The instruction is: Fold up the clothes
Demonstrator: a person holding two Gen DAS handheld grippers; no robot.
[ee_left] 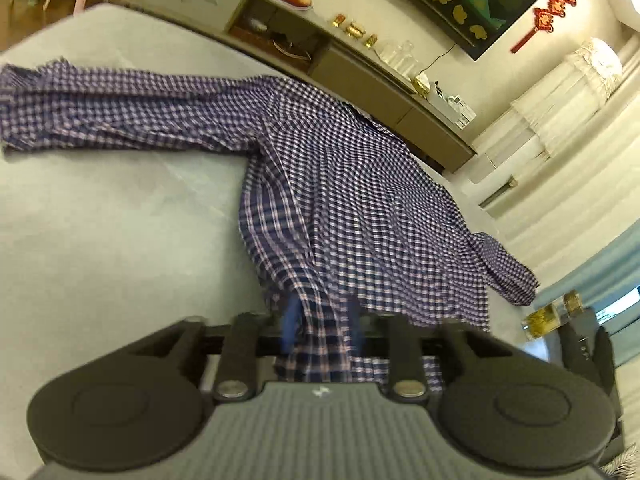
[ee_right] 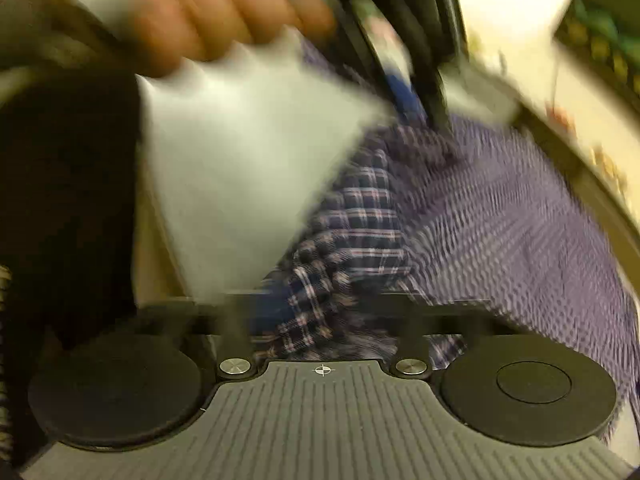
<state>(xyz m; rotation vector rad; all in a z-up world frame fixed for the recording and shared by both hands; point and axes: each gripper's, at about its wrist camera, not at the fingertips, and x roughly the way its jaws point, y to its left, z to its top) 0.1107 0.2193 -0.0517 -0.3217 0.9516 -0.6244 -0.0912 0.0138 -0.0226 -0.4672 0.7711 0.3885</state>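
A blue and white checked shirt [ee_left: 360, 200] lies spread on a pale grey surface [ee_left: 100, 240], one sleeve [ee_left: 100, 108] stretched out to the left. Its near hem rises in a ridge up to my left gripper [ee_left: 323, 314]. The blue fingers [ee_left: 292, 316] stand apart with the cloth hanging loosely between them. In the blurred right wrist view, my right gripper [ee_right: 316, 312] is shut on a bunched fold of the shirt [ee_right: 500, 220]. The left gripper [ee_right: 416, 96] reaches down onto the cloth just ahead, held by a hand [ee_right: 224, 12].
A long low sideboard [ee_left: 360, 64] with a fruit plate and small ornaments runs behind the surface. Pale curtains [ee_left: 560, 128] hang at the right. The shirt's other sleeve [ee_left: 508, 272] droops near the surface's right edge. A dark sleeve [ee_right: 60, 200] fills the left of the right wrist view.
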